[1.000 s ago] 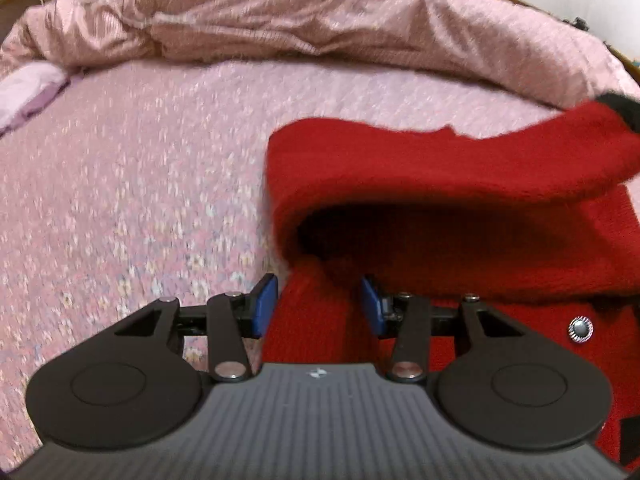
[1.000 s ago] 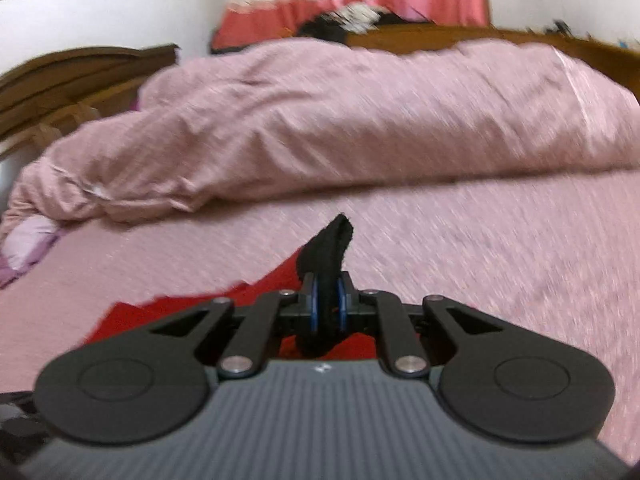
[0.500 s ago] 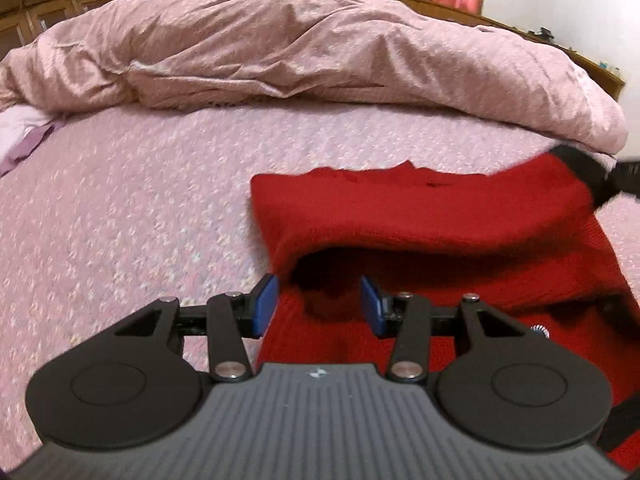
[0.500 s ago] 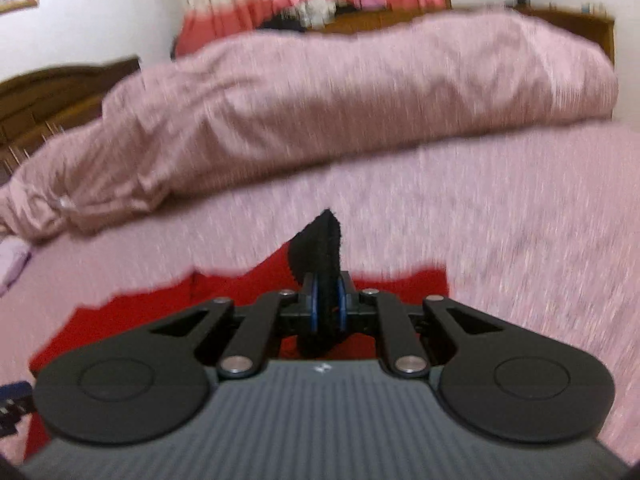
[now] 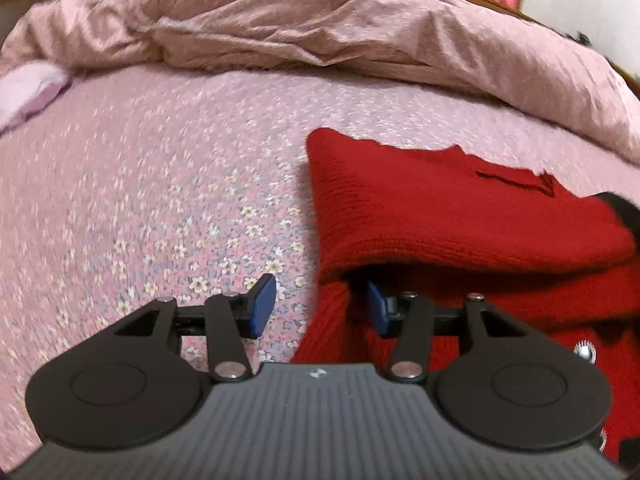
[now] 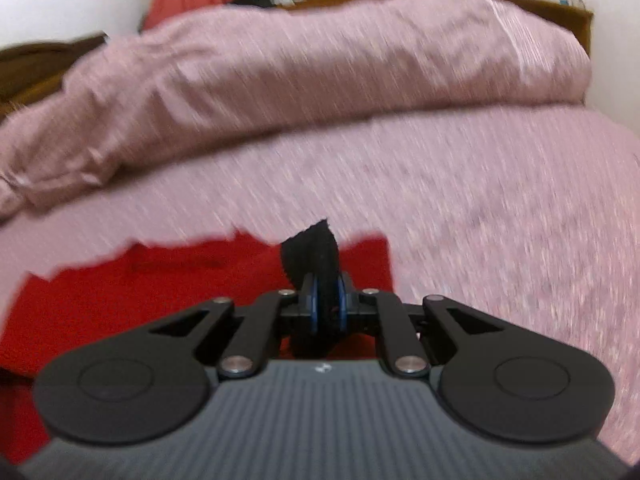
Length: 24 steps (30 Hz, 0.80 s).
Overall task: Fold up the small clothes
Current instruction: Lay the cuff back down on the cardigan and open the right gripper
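A red knitted garment (image 5: 460,216) lies on the pink flowered bedsheet (image 5: 160,184), with one sleeve folded across its body. My left gripper (image 5: 320,308) is open at the garment's left edge; the red fabric runs between its blue pads without being pinched, and the right pad sits under the folded sleeve. In the right wrist view the garment (image 6: 160,292) spreads to the left. My right gripper (image 6: 326,308) is shut on the sleeve's black cuff (image 6: 316,252), which sticks up between the pads.
A crumpled pink duvet (image 5: 320,20) lies across the back of the bed and shows in the right wrist view (image 6: 320,80). A pale lilac cloth (image 5: 28,92) lies far left. A silver snap button (image 5: 584,350) sits on the garment. Wooden furniture (image 6: 560,12) and a curtain stand behind.
My right gripper has carried the black cuff leftward across the garment and lower, laying the sleeve over the body. My left gripper stays open at the left edge; its view tilted down.
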Tool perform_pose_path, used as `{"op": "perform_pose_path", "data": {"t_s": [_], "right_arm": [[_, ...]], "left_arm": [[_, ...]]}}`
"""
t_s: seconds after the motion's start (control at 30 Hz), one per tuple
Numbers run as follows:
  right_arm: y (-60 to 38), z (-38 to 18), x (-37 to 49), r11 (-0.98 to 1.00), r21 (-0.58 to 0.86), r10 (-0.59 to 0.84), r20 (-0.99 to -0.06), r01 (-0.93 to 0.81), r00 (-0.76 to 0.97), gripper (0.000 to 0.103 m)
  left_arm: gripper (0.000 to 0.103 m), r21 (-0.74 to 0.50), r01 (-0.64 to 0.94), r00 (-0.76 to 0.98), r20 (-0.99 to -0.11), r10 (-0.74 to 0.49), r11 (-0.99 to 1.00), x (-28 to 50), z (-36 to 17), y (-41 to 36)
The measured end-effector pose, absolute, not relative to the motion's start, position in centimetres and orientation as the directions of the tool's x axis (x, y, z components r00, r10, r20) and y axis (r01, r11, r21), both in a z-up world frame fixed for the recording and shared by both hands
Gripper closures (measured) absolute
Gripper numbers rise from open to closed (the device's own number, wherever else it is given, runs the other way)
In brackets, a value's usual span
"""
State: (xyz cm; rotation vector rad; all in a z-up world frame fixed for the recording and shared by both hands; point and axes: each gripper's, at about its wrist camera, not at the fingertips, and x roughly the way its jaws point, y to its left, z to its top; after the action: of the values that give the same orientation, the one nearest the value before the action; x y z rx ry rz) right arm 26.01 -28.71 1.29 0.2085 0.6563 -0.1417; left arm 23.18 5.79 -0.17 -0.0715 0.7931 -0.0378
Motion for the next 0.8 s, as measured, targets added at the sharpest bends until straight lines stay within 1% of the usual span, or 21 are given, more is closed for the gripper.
{"op": "perform_pose_path", "data": {"t_s": [0.07,0.13,0.23,0.33,0.4,0.5,0.6,0.7,0.8], "right_arm": [[-28.9,-0.1,25.8,0.967,0.143,-0.078,-0.625,0.212,0.777,0.09],[-28.5,-0.2,25.5,0.974,0.111,-0.091,-0.61,0.198,0.787,0.09],[-27.6,0.8,24.8,0.982,0.074,-0.097,-0.589,0.173,0.802,0.09],[-27.6,2.1,23.8,0.981,0.079,-0.11,-0.537,0.18,0.836,0.09],[-27.6,2.5,23.0,0.977,0.086,-0.123,-0.519,0.195,0.846,0.09],[-27.5,2.0,22.9,0.979,0.063,-0.129,-0.548,0.195,0.827,0.09],[-28.0,0.4,23.7,0.981,0.059,-0.11,-0.619,0.186,0.778,0.087],[-28.9,0.6,23.5,0.976,0.107,-0.083,-0.629,0.191,0.773,0.085],[-28.8,1.5,23.1,0.975,0.104,-0.083,-0.642,0.194,0.762,0.081]], "left_arm": [[0.048,-0.045,0.039,0.697,-0.715,-0.06,0.998,22.8,0.4,5.3],[0.048,-0.049,0.077,0.703,-0.706,-0.089,0.996,22.1,1.3,5.2],[0.048,-0.073,0.116,0.735,-0.664,-0.135,0.991,20.9,3.0,5.0],[0.048,-0.078,0.132,0.776,-0.612,-0.152,0.988,20.8,4.5,4.5],[0.048,-0.081,0.147,0.789,-0.591,-0.166,0.986,21.4,4.9,3.9],[0.048,-0.087,0.144,0.785,-0.596,-0.167,0.986,23.3,4.0,3.1],[0.048,-0.079,0.119,0.754,-0.641,-0.142,0.99,25.1,2.2,2.6],[0.048,-0.026,0.115,0.745,-0.659,-0.103,0.993,25.8,0.6,2.6],[0.047,0.007,0.128,0.753,-0.652,-0.092,0.992,25.6,0.1,2.5]]}}
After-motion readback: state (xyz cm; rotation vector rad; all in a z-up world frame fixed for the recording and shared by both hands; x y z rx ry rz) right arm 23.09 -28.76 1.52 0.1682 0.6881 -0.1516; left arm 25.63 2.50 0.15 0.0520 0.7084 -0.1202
